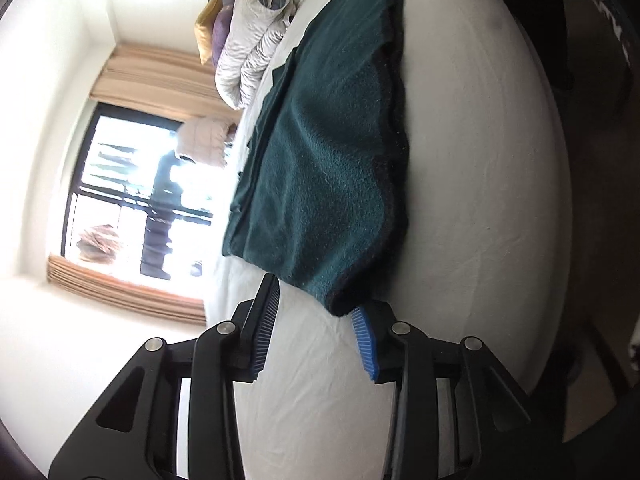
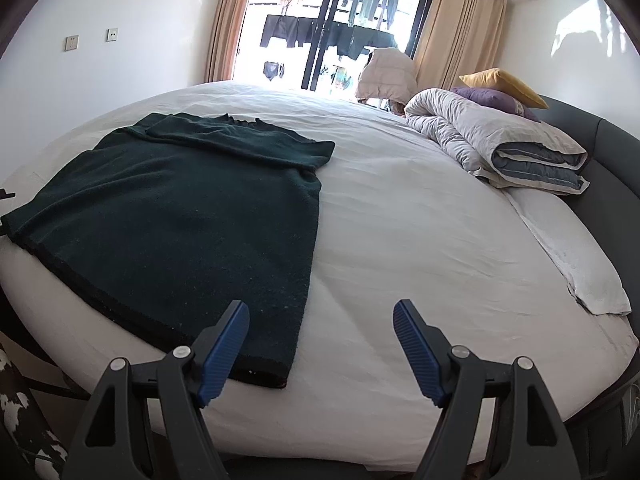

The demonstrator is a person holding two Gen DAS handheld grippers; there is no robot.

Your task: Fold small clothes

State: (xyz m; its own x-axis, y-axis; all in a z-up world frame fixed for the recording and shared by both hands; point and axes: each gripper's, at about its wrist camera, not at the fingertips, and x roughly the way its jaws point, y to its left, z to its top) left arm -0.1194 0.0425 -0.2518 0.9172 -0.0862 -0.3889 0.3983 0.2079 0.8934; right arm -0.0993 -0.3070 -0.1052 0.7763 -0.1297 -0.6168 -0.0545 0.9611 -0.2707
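A dark green sweater (image 2: 180, 220) with a black hem lies flat on the white bed sheet (image 2: 400, 220), its sleeves folded across the top. In the left wrist view, which is rolled on its side, the sweater (image 1: 320, 160) has its hem corner between the jaws of my left gripper (image 1: 316, 298). The corner lies against one blue pad (image 1: 364, 344); the other pad stands apart from the cloth, so the jaws are open. My right gripper (image 2: 320, 304) hovers open at the near bed edge beside the sweater's other hem corner, with nothing between its fingers.
A rolled grey duvet (image 2: 500, 140) with yellow (image 2: 504, 82) and purple (image 2: 492, 98) pillows sits at the far right by the dark headboard (image 2: 612, 168). A flat white cloth (image 2: 580, 260) lies on the right. Behind the bed is a curtained window (image 2: 340, 20) with hanging laundry.
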